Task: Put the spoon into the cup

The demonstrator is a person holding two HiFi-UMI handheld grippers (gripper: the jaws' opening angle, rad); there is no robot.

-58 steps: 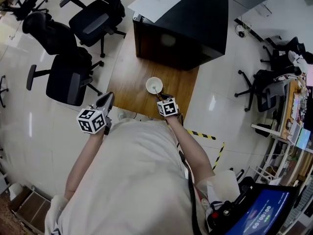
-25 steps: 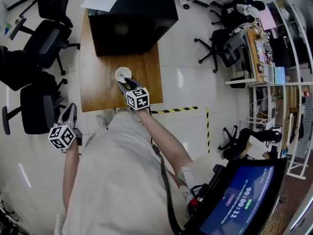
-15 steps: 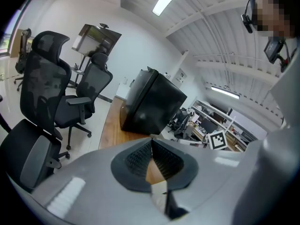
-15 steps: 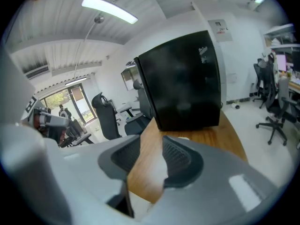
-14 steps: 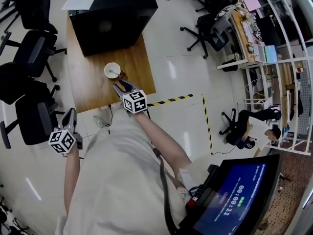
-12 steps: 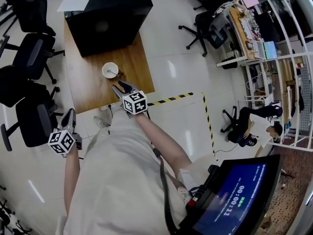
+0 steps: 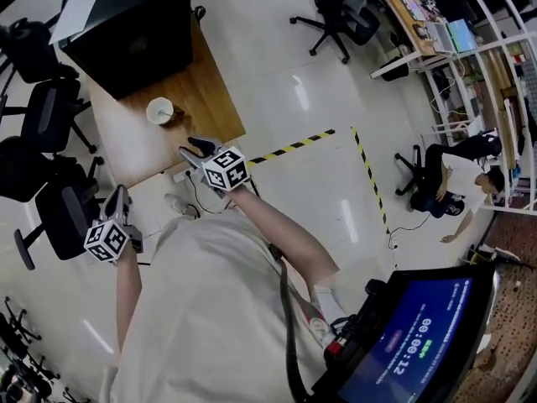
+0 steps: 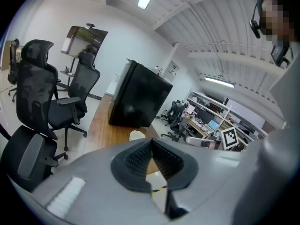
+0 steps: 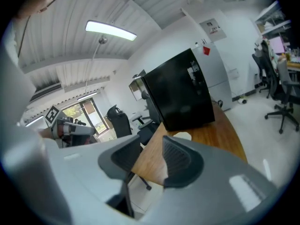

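The left gripper [image 7: 118, 196] hangs over the floor beside a black chair [image 7: 60, 217], its 2 jaws pressed together on nothing. On the wooden table [image 7: 208, 99], the white cup [image 7: 159, 110] stands in front of a black cabinet [image 7: 126, 32]. The spoon is probably inside the cup, but it is too small to confirm. The right gripper [image 7: 193, 147] hovers by the table's near edge, jaws apart and empty.

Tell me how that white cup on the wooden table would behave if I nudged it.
The cup looks small and open-topped, so probably light; a nudge would likely slide it across the smooth wooden table. It stands upright and seems wide for its height, so tipping looks unlikely unless struck near the rim. Whether it is fragile cannot be told.
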